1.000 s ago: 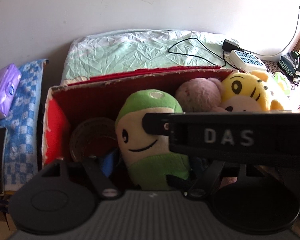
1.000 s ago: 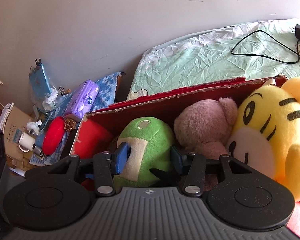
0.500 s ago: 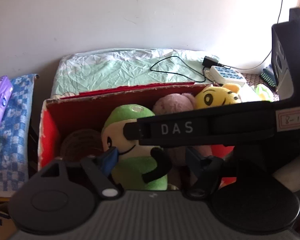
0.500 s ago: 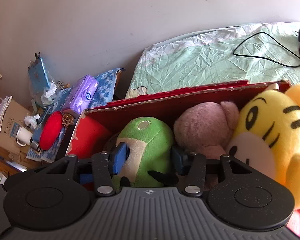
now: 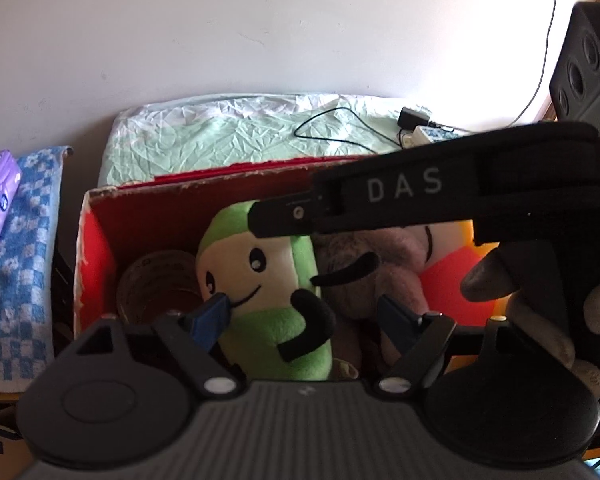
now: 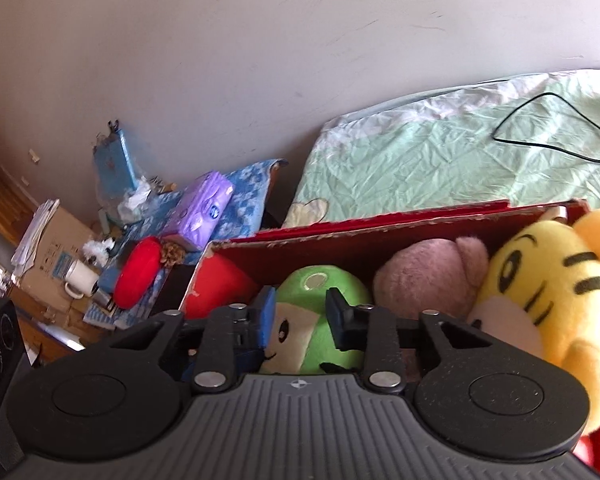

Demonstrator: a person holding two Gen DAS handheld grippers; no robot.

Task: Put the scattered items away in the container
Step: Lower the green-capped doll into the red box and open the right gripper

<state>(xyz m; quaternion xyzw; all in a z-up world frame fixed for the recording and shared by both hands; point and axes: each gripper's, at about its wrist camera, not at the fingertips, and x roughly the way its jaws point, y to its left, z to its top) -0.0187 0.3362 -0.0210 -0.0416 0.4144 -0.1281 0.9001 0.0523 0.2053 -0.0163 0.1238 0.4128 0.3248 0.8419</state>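
Green plush handed over inside the red box: right gripper closing on it, left gripper letting go.

The green plush (image 5: pixel 266 292) stands upright in the red cardboard box (image 5: pixel 96 248), left of the pink plush (image 6: pixel 428 276) and the yellow tiger plush (image 6: pixel 548 292), with a clear tape roll (image 5: pixel 156 284) on its far-left side. The right gripper (image 6: pixel 300 316) has just been closing; its blue pads now sit narrow across the plush's head and appear to press it. The left gripper (image 5: pixel 300 316) has just been opening; its fingers stand wide on either side of the plush body, the left pad near its cheek, contact unclear. My reading: the toy is being settled in the box. Outside on the left, a purple tissue pack (image 6: pixel 204 212), red cushion (image 6: pixel 136 272) and white mug (image 6: pixel 80 280) lie on a blue checked cloth (image 5: pixel 24 248).
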